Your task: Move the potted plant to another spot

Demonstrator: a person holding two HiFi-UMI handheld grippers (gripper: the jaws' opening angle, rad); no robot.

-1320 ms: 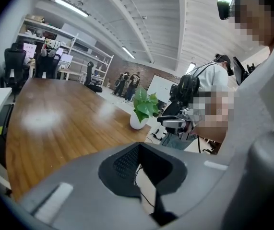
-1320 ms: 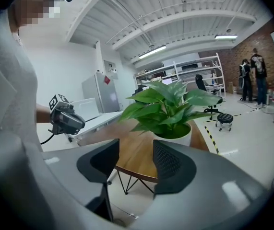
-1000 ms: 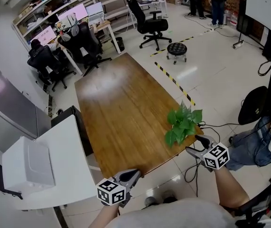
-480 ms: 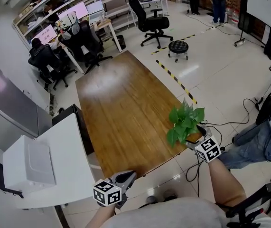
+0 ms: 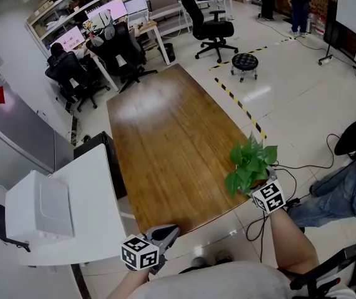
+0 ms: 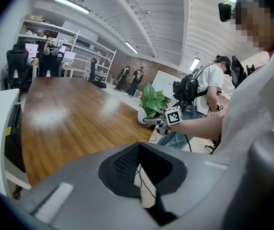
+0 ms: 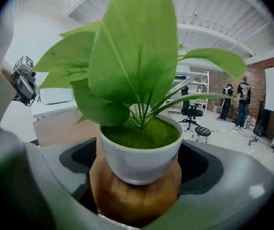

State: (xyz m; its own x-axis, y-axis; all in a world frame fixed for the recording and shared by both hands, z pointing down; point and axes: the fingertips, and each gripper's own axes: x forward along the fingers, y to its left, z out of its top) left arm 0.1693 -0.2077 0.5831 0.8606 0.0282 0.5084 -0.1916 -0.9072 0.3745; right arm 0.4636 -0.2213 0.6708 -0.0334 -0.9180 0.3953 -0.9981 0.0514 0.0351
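While green-leafed plant in white ceramic pot [image 7: 139, 153] sits between spread jaws of right gripper [image 7: 139, 169] | step: likely grasping | next: clamp, lift | left gripper [image 6: 139, 169] closed, empty

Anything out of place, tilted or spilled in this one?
Nothing spilled or damaged. The potted plant stands upright, though right at the corner of the table, between the open jaws of the right gripper.

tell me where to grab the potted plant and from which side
Grip the pot by its round wall under the rim, coming in level from the table edge beside it, one jaw each side. The leaves crowd the top.
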